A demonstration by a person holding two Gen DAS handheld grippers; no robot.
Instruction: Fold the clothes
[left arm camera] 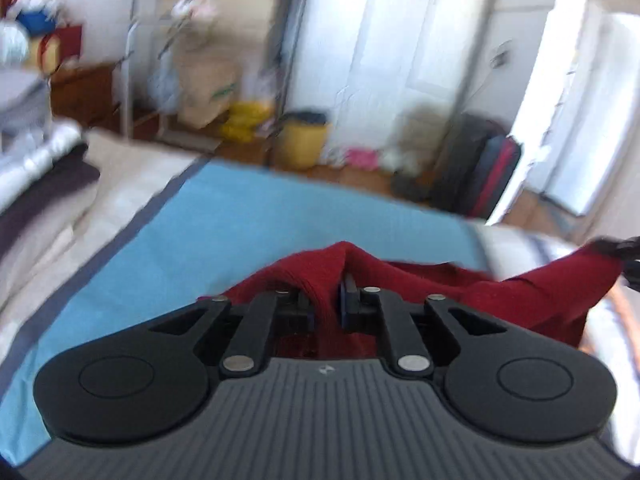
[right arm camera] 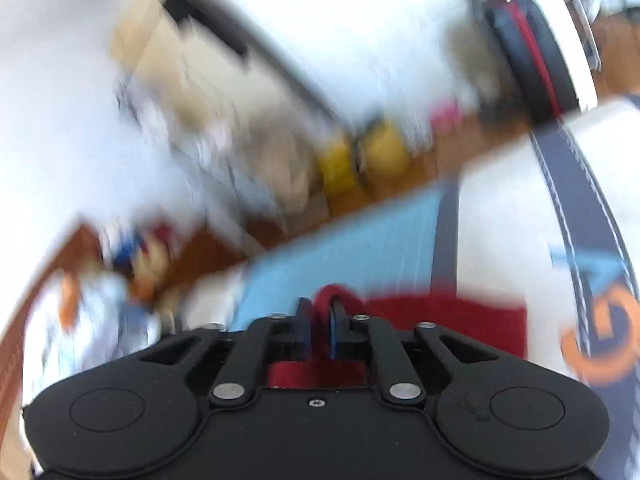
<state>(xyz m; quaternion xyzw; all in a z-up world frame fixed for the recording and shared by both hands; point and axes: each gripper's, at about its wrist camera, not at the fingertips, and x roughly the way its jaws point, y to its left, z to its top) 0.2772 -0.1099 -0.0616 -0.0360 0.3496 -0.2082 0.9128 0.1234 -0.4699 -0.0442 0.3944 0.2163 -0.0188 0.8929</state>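
A dark red knit garment (left arm camera: 440,280) hangs stretched above a light blue sheet (left arm camera: 248,216) on the bed. My left gripper (left arm camera: 326,296) is shut on a bunched fold of it. In the left wrist view the cloth runs right to my right gripper (left arm camera: 628,256) at the frame edge. In the right wrist view my right gripper (right arm camera: 320,320) is shut on the red garment (right arm camera: 448,320), which spreads to the right over the blue sheet (right arm camera: 360,236). Both views are blurred by motion.
The bed has a dark grey border stripe (left arm camera: 120,240) and folded bedding (left arm camera: 36,176) at left. Beyond the bed edge are a yellow bin (left arm camera: 302,140), bags, a dark suitcase (left arm camera: 484,168) and white doors (left arm camera: 400,40) on a wooden floor.
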